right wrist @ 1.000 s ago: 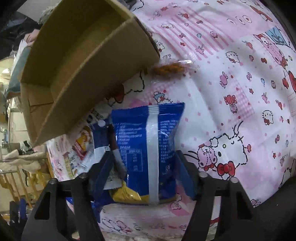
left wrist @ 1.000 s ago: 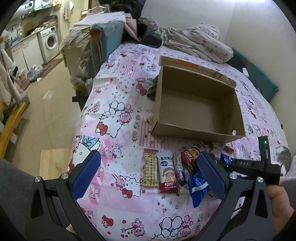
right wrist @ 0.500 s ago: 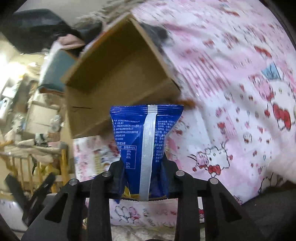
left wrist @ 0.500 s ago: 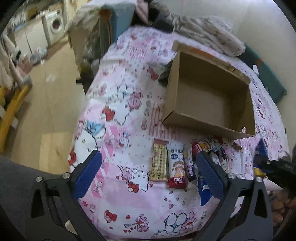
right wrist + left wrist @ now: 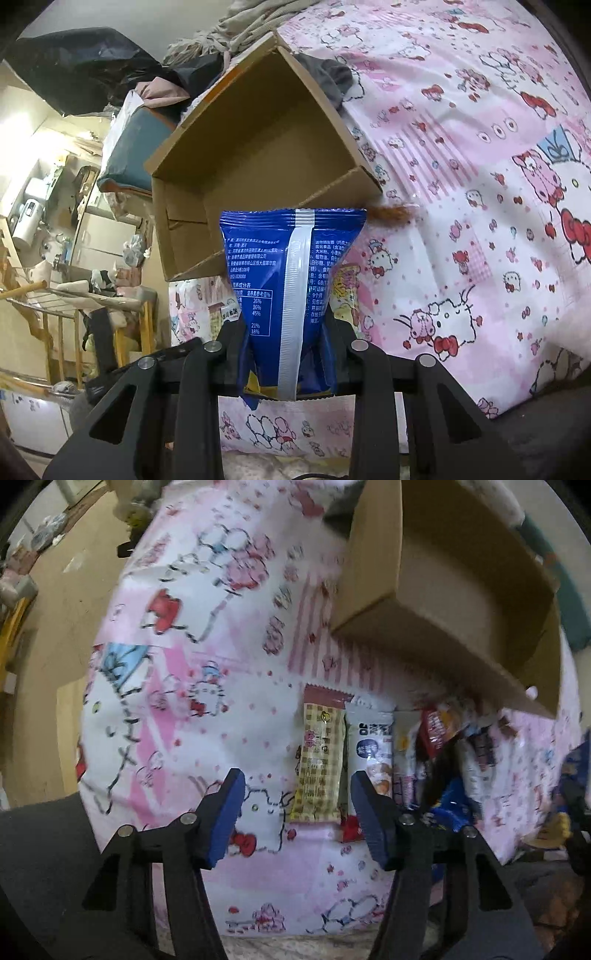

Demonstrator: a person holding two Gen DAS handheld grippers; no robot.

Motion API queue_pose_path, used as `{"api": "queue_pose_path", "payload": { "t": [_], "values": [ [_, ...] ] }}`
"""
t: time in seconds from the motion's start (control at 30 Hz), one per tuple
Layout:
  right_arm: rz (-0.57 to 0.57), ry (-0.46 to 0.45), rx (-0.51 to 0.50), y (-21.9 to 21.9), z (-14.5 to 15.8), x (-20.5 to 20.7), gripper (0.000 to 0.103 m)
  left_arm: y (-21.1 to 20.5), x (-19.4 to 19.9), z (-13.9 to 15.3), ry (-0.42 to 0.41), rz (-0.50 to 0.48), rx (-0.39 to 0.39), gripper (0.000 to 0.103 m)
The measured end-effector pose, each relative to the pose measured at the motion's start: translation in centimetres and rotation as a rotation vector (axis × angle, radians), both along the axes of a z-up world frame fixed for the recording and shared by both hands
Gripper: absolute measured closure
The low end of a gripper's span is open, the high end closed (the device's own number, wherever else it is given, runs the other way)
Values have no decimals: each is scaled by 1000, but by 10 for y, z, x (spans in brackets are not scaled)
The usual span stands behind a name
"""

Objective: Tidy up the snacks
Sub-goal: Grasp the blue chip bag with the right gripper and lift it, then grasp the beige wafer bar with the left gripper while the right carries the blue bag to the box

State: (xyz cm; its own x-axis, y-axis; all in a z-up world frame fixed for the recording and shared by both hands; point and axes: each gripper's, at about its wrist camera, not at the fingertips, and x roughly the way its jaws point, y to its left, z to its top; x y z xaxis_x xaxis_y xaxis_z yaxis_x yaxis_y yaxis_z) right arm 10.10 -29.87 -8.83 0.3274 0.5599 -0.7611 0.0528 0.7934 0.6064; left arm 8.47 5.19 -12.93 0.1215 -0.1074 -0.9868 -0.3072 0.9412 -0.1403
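My right gripper (image 5: 288, 343) is shut on a blue snack bag (image 5: 291, 280) and holds it upright above the bed, in front of the open cardboard box (image 5: 258, 147). My left gripper (image 5: 295, 805) is open and empty, low over the row of snacks: its jaws stand either side of a yellow checked bar (image 5: 319, 768), with a white packet (image 5: 371, 760) beside it and red (image 5: 437, 727) and blue (image 5: 450, 805) packets further right. The box (image 5: 443, 590) lies behind the snacks.
The snacks and box lie on a pink Hello Kitty bedspread (image 5: 192, 664). A small orange-brown snack (image 5: 391, 213) lies by the box corner. Crumpled clothes (image 5: 240, 22) lie behind the box. Floor and furniture (image 5: 55, 221) lie beyond the bed edge.
My right gripper closed on the blue bag and lifted it off the bed toward the box. My left gripper dropped closer to the snack row and narrowed its opening.
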Motion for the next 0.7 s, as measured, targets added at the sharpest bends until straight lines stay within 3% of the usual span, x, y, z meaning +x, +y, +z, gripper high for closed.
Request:
{"api": "queue_pose_path", "payload": {
  "t": [0.17,0.2,0.3,0.43,0.57,0.7],
  "values": [
    [1,4,9,-1,-1,0,71,-17,11,-18,32,-61,26,55],
    [1,5,11,-2,-1,0,71,-21,13,-21,36,-77,35,58],
    [5,4,12,-1,-1,0,71,-29,15,-28,39,-115,56,81],
    [12,-3,17,1,2,0,71,-29,12,-25,15,-117,27,81],
    [18,-12,26,2,5,-2,71,-21,0,-2,-16,-83,8,81],
    [26,-22,33,3,8,-1,71,-17,-12,31,-99,-70,32,81]
  ]
}}
